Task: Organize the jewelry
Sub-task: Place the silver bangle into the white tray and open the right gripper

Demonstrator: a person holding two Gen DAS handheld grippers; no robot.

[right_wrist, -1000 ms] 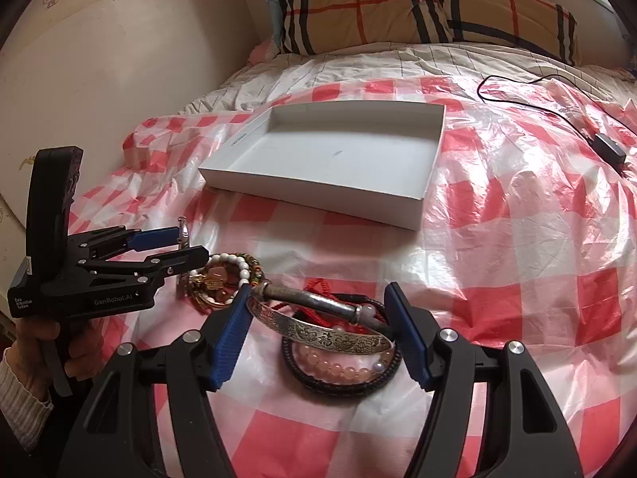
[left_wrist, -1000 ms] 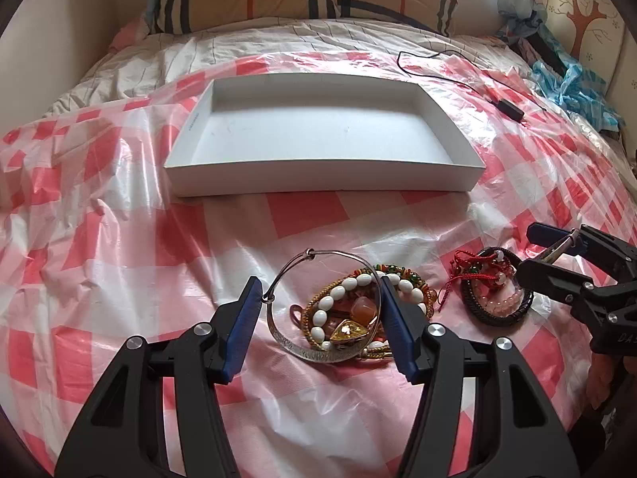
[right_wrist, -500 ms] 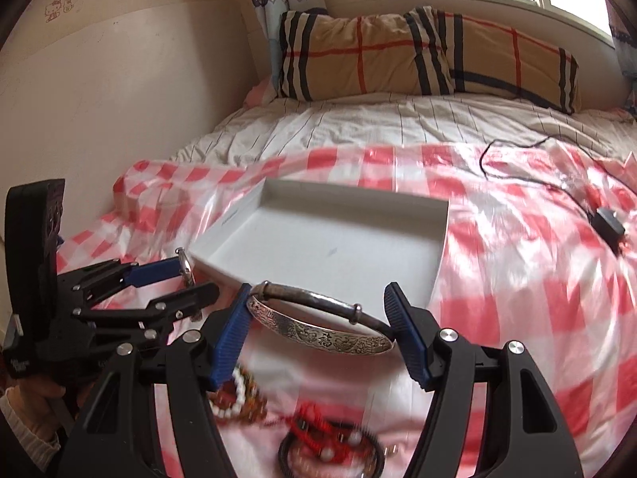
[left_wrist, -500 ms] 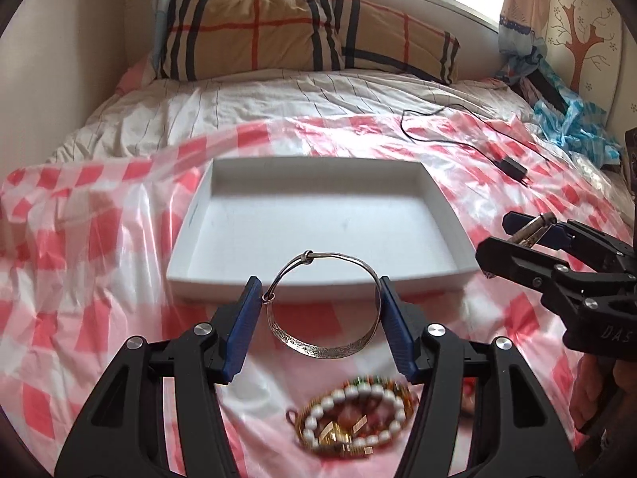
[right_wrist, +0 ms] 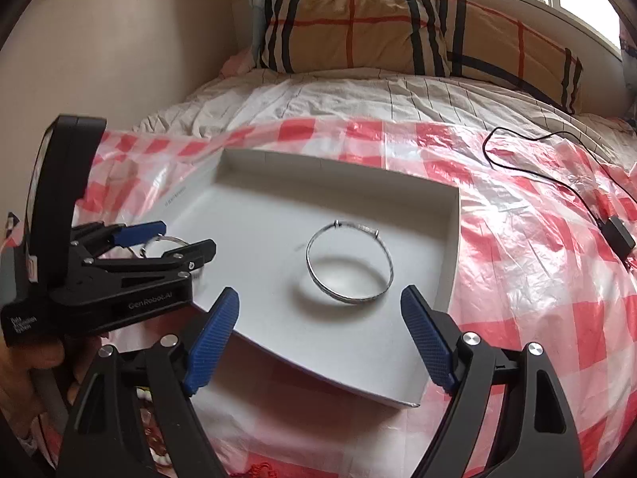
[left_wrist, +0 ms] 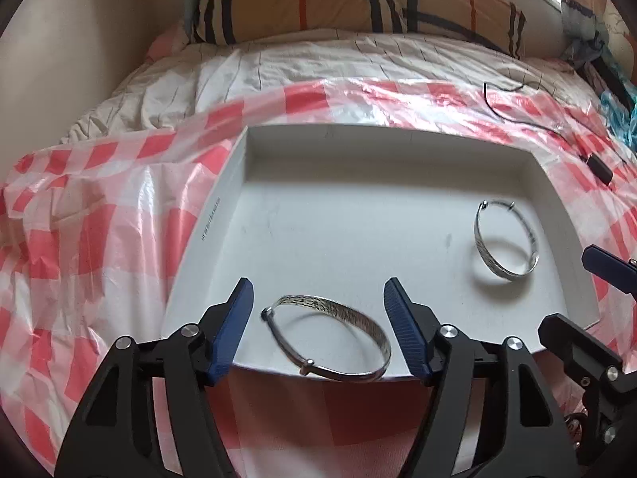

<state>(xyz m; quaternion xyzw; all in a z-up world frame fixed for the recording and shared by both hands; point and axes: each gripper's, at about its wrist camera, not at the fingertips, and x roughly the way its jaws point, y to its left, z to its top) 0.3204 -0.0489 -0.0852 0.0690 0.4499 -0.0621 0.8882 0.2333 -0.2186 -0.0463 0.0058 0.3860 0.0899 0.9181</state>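
The left gripper point(left_wrist: 318, 326) is standing with its jaws just widened, a silver bangle point(left_wrist: 328, 344) lying loose between the pads at the near edge of the white tray point(left_wrist: 223, 219), touching neither. The right gripper point(right_wrist: 318, 342) is likewise spreading apart, gripping nothing; the second bangle point(right_wrist: 350, 265) is resting inside the tray beyond it. Beaded bracelets point(right_wrist: 153, 426) are lying half hidden behind that gripper's frame. Farther off, a black cable point(right_wrist: 557, 171) is trailing over the checked plastic sheet point(right_wrist: 537, 271), before striped pillows point(right_wrist: 398, 36).
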